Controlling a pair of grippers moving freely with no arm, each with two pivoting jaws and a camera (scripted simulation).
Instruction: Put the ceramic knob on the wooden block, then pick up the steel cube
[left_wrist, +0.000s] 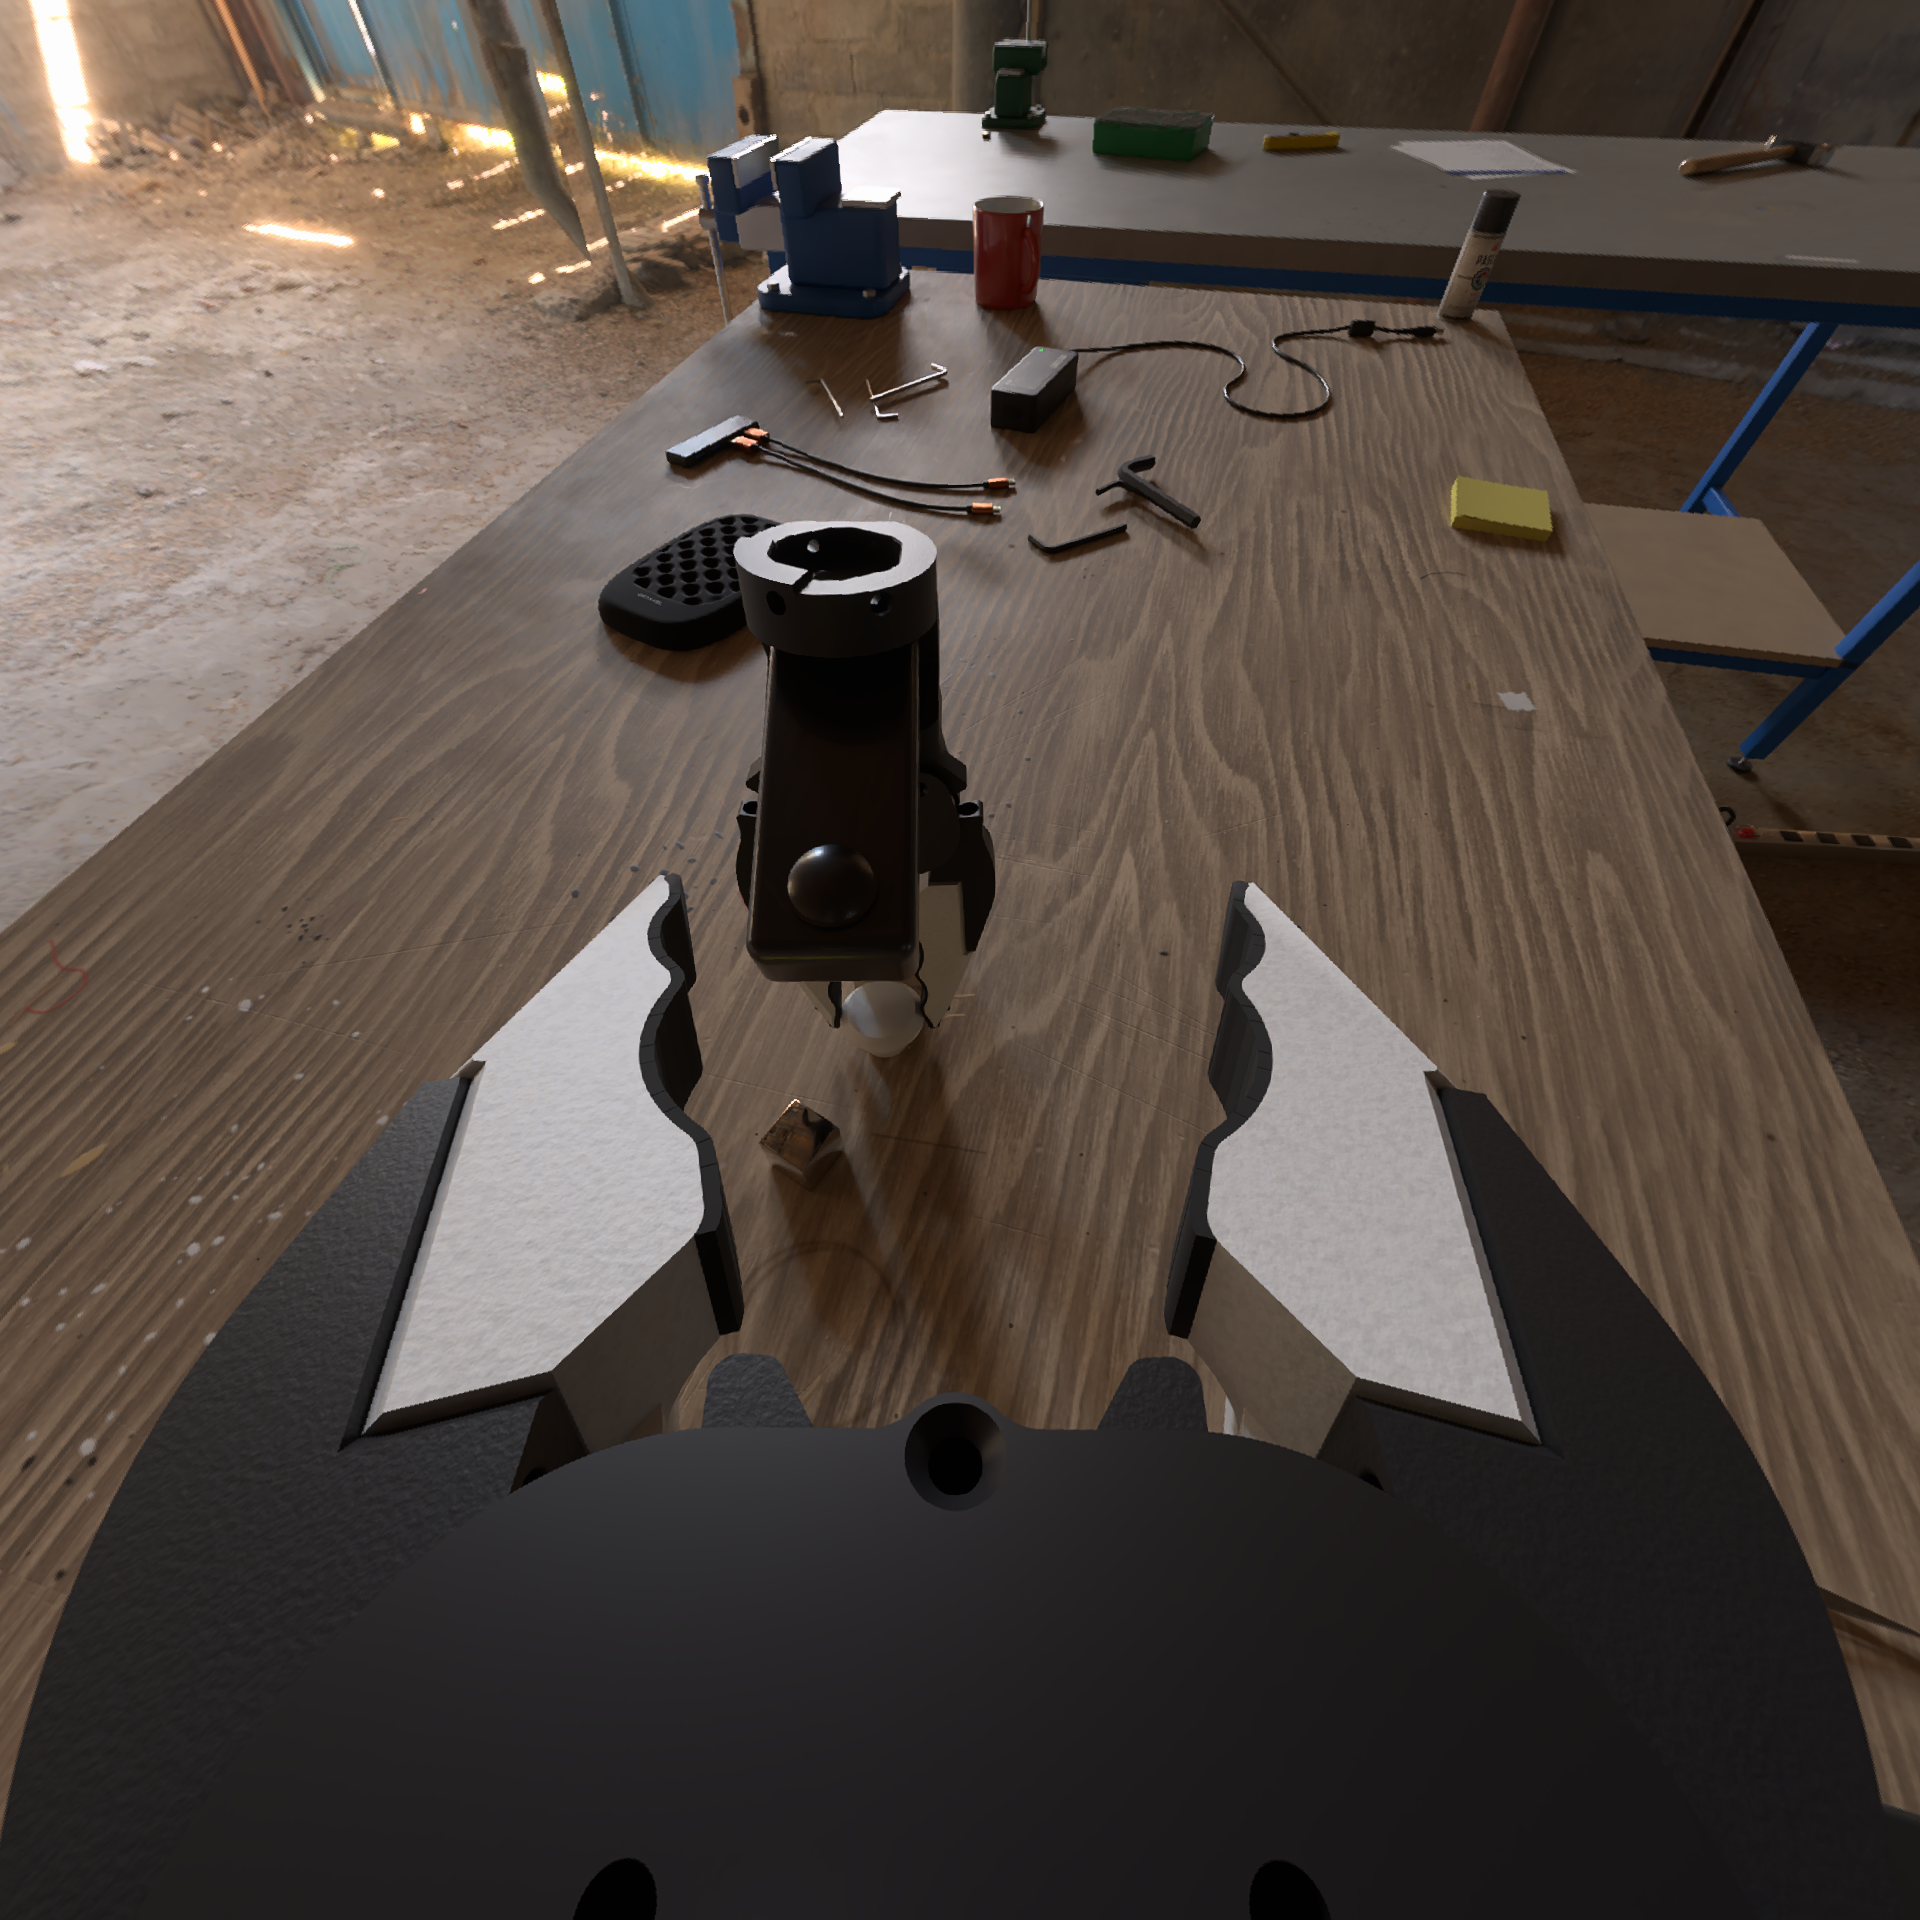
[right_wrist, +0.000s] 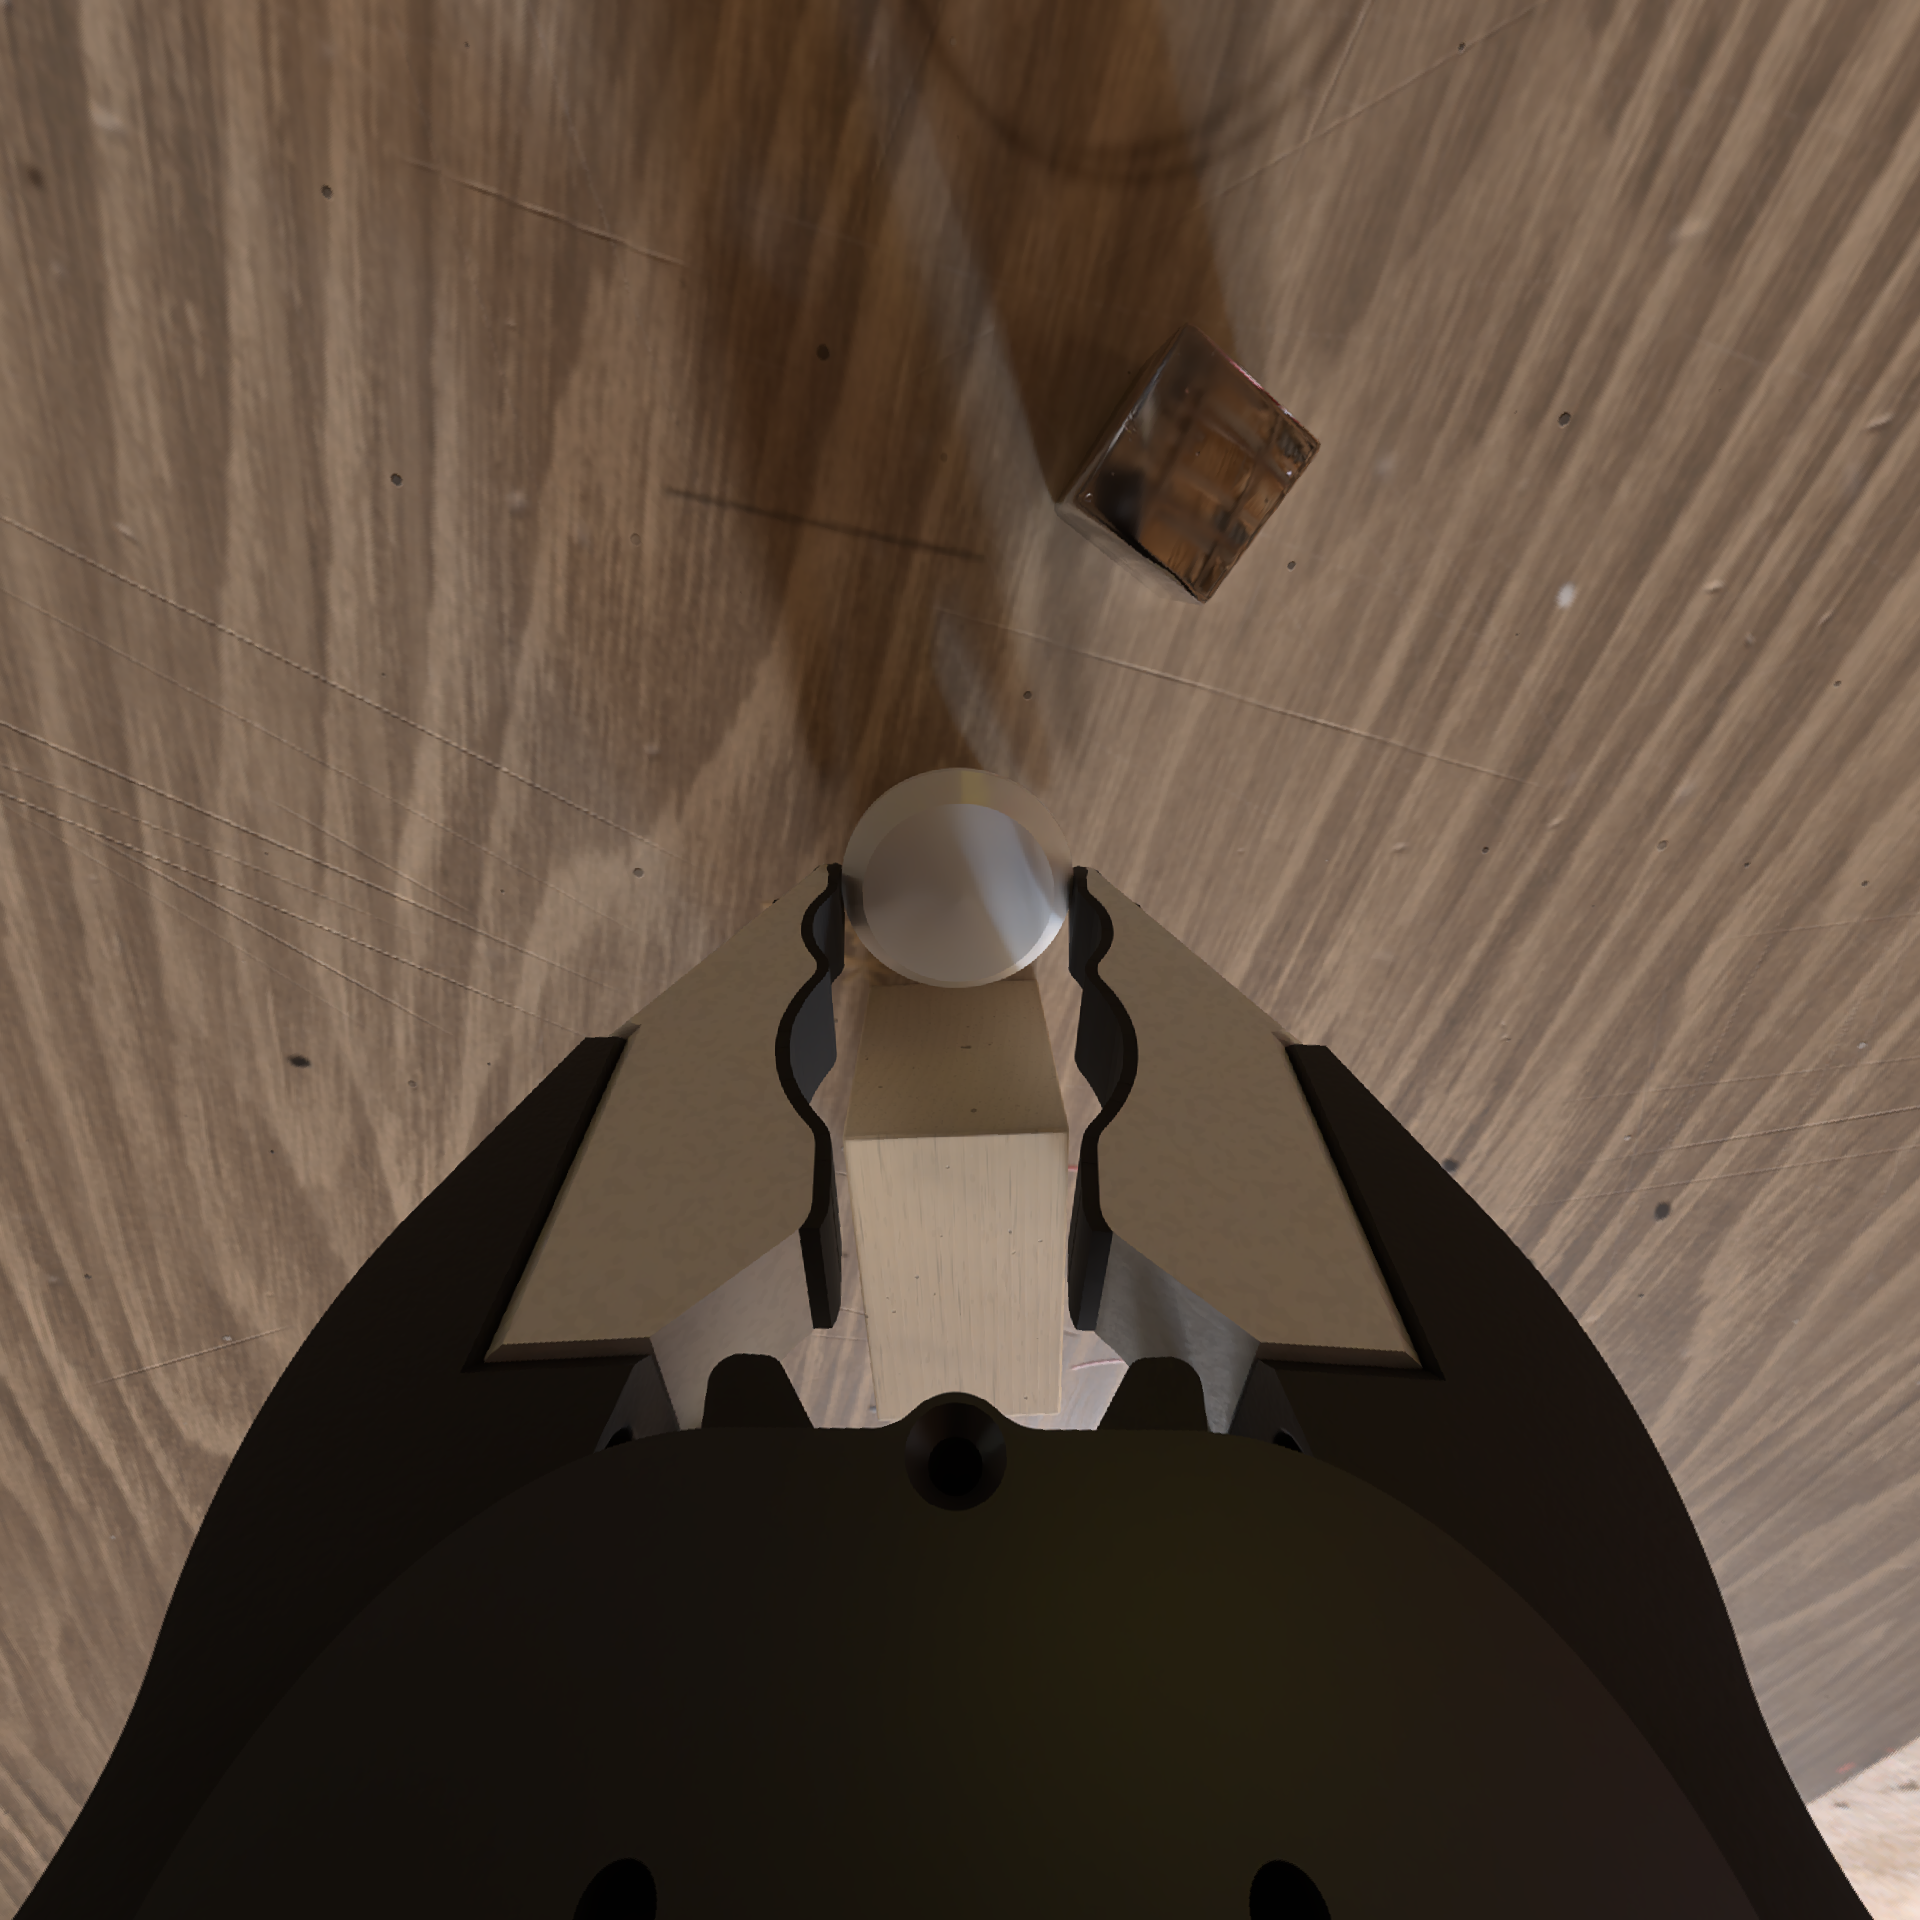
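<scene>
My right gripper (right_wrist: 956, 878) points down and is shut on the white ceramic knob (right_wrist: 956, 894) at its fingertips. The pale wooden block (right_wrist: 956, 1236) stands upright between its fingers, just behind the knob; I cannot tell if they touch. The shiny steel cube (right_wrist: 1190, 462) lies on the table beyond the knob, to the right. In the left wrist view, my left gripper (left_wrist: 956, 888) is open and empty, a little above the table. The cube (left_wrist: 802, 1141) sits between its fingers, nearer the left one. The right gripper (left_wrist: 881, 1013) holds the knob (left_wrist: 883, 1029) just beyond; the block is hidden there.
Farther along the wooden table (left_wrist: 1351, 831) lie a black perforated pad (left_wrist: 681, 582), hex keys (left_wrist: 1075, 538), cables, a black adapter (left_wrist: 1031, 387), a yellow sponge (left_wrist: 1499, 507), a red mug (left_wrist: 1006, 252) and a blue vise (left_wrist: 831, 234). The table's left edge drops to a dirt floor.
</scene>
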